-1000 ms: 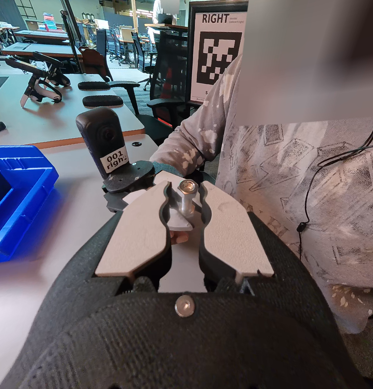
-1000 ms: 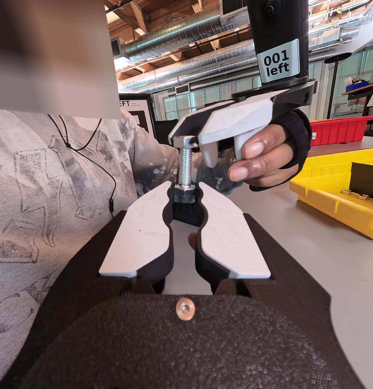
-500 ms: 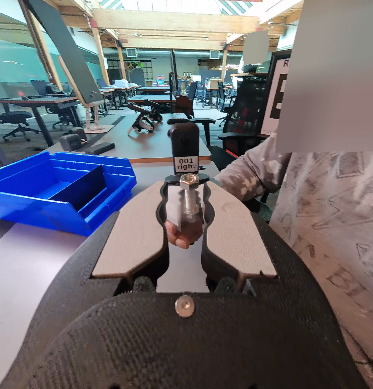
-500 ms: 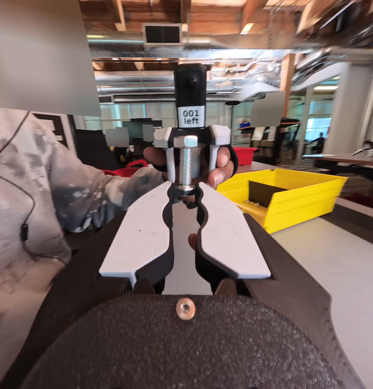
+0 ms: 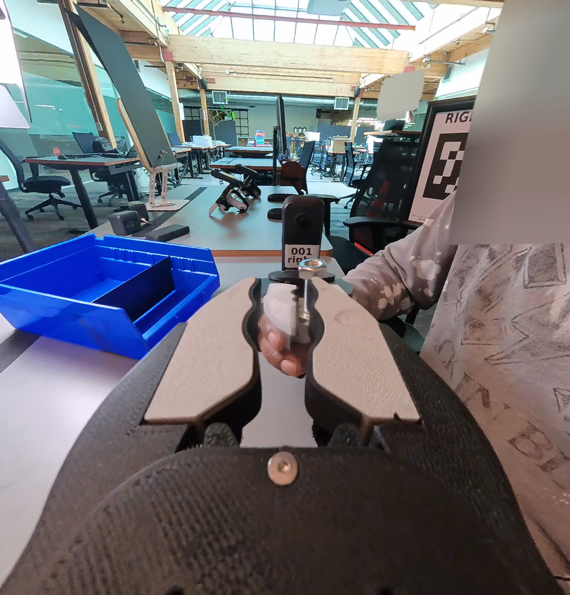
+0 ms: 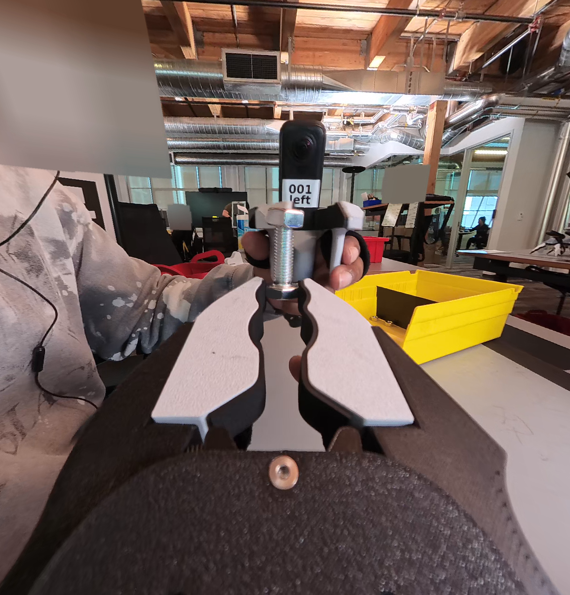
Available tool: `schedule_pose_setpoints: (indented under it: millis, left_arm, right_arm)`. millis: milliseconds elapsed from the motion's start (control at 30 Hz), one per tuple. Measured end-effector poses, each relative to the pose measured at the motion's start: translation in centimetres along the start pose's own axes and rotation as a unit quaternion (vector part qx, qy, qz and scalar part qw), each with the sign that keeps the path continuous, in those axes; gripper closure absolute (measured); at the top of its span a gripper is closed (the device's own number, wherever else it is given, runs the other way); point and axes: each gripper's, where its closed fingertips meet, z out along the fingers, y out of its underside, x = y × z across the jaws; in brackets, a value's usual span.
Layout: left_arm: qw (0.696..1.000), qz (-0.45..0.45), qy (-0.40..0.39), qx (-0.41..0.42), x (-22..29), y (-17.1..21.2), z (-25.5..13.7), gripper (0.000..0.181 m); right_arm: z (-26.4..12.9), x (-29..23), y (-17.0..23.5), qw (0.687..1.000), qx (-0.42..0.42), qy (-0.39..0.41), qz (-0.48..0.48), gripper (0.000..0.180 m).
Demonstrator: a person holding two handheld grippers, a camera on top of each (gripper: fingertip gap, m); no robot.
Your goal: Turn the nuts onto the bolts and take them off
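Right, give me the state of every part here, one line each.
left gripper: jaws open, loose around the bolt head
right gripper: jaws shut on the nut
bolt: upright in the right wrist view, head on top
nut: threaded on, near the shank's end
blue bin: nothing visible inside
yellow bin: a few small metal parts in the front compartment

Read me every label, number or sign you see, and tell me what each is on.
I don't read out writing; here is what carries it:
White sticker on black camera of left gripper.
White sticker on black camera of right gripper.
Framed poster, black-and-white squares.
Distant papers: too small.
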Motion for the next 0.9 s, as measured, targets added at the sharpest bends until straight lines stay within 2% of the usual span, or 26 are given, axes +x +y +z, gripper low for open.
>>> schedule_pose_setpoints:
  millis: [233,900]
  left_arm:
    - [1.000,-0.009,0.023,0.004,0.93,0.02,0.70,0.149]
    - [0.999,-0.020,0.030,0.006,0.90,0.39,0.57,0.153]
  right_arm:
    - [0.10,0.49,0.39,1.000,-0.012,0.018,-0.012,0.161]
    - [0.03,0.65,0.46,0.998,-0.021,0.029,-0.042,0.161]
